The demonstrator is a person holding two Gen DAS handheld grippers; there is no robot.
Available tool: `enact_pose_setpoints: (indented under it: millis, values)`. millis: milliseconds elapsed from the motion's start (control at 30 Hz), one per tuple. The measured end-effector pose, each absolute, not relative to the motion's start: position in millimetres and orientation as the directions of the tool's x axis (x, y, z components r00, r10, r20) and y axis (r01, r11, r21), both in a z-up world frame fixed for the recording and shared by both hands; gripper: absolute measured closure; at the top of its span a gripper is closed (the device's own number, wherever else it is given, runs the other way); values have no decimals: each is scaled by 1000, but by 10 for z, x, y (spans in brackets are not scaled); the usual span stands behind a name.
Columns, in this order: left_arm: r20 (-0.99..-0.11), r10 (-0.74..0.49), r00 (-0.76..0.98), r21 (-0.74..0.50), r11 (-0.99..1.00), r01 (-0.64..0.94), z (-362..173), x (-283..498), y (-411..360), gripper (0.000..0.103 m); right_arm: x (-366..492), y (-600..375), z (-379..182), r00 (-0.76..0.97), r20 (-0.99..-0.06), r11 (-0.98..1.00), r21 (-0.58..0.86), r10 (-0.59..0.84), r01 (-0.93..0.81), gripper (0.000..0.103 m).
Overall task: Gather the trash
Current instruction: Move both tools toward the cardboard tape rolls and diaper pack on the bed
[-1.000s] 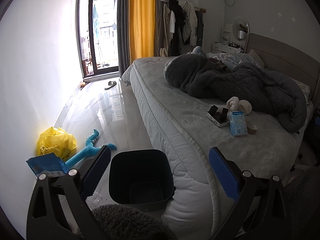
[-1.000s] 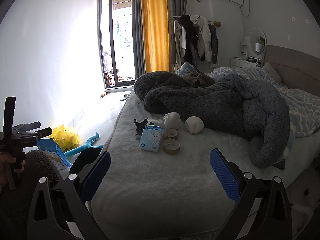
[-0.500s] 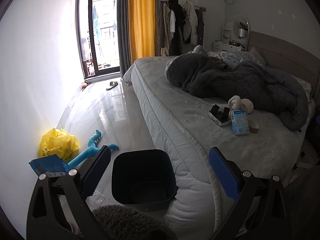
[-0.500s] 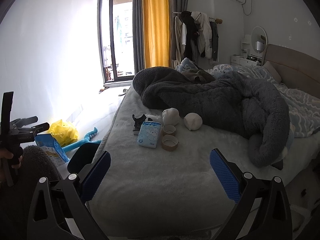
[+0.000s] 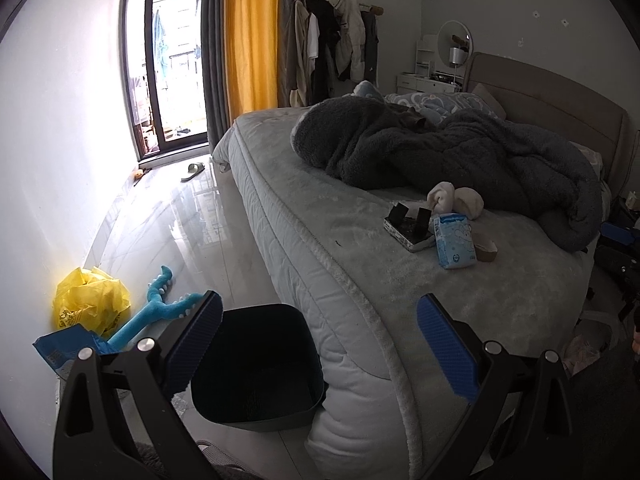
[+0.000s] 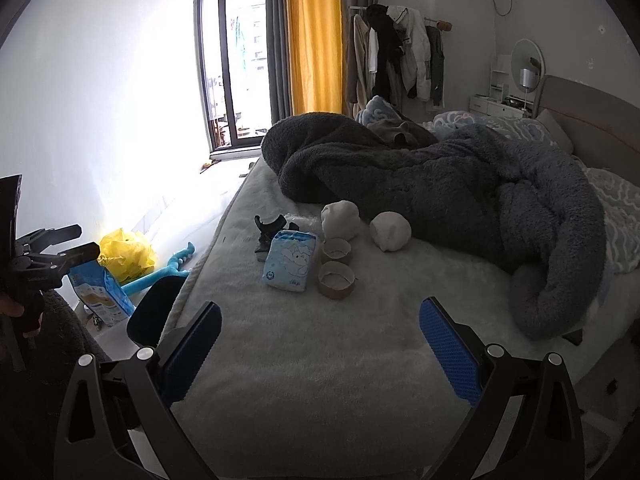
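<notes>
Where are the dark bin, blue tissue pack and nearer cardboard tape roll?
Dark plastic bin (image 5: 256,364): left wrist view, inner wall.
Blue tissue pack (image 6: 290,261): right wrist view, front face.
Nearer cardboard tape roll (image 6: 337,286): right wrist view, outer wall.

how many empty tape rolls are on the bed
2. One cardboard tape roll sits nearest the camera, right of the blue tissue pack. The second tape roll sits just behind it, in front of the white sock ball. More could hide under the grey blanket.

2 tape rolls (image 6: 336,279), 2 sock balls (image 6: 390,230), 1 tissue pack (image 6: 289,260), 1 bin (image 5: 256,364)
</notes>
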State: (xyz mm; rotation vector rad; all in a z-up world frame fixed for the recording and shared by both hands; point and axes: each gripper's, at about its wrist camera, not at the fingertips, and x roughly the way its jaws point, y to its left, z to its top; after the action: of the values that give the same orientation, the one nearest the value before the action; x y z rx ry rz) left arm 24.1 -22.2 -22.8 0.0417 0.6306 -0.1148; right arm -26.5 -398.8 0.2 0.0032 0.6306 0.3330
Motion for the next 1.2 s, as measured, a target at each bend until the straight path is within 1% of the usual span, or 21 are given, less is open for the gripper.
enact_pose_setpoints:
  millis: [167,267,367,433,500,633,800,1033,1200]
  values:
    - [-613,-145,777,-24,986,165,-360,505,-435,4,-9,-3998,-178,724,-606,936,109,330,-335,5]
    - [-622,-166,766,-32,982,186,-471,622,-568,4,141,-4013,-336,699,-630,930,109,337,-350,9]
    - [-621,-196,758,-38,974,221,-522,729,-720,5,279,-4075,-506,663,-647,918,162,376,-362,13]
    - [-611,-215,762,-41,970,241,-531,805,-820,5,345,-4105,-586,651,-654,913,168,385,-372,19]
    - [-613,-234,755,-47,964,261,-560,883,-915,5,421,-4124,-641,642,-657,907,171,396,-384,20]
    - [-629,-265,731,-68,955,288,-661,1036,-1100,5,572,-4150,-725,616,-645,881,216,453,-422,21]
    - [-628,-326,707,-134,940,314,-765,1199,-1282,5,720,-4108,-838,585,-648,854,210,487,-477,22]
    - [-648,-336,684,-159,937,310,-917,1457,-1538,5,859,-4011,-972,558,-679,835,151,477,-530,24]
    - [-659,-343,670,-174,935,308,-1028,1602,-1683,5,958,-3989,-1067,537,-695,823,141,478,-551,26]
